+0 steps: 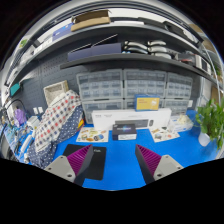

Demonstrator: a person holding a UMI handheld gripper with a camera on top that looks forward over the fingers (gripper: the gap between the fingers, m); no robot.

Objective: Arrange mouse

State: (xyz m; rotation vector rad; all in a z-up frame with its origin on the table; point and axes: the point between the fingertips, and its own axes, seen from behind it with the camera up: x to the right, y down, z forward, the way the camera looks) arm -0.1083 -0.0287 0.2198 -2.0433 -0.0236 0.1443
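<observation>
Frankly, I cannot pick out a mouse for certain from where I sit. My fingers (112,152) are spread wide with nothing between them, only bare blue worktop (118,172). The likeliest candidate is a dark flat shape (96,165) lying against the inner side of my left finger, at about 9 o'clock from the gap. Whether it is the mouse, a mat or something else, I cannot tell.

To do this step well, I judge that I should first tip down and confirm that shape before closing on anything. If it is the mouse, I would shift left until it sits centred between the magenta pads (148,158), then close across its sides, not its ends.

Room is good close in: the blue surface towards 12 o'clock is open for some way. Beyond it stands a white box (130,121), with small cluttered items (92,135) beside it at 11 o'clock and more at 1 o'clock. A person in a checked shirt (58,122) is bent over the worktop at 10 o'clock, so I would keep any leftward sweep short. A green plant (211,122) marks the far side at 2 o'clock. Drawer shelves (130,88) close off the back.
</observation>
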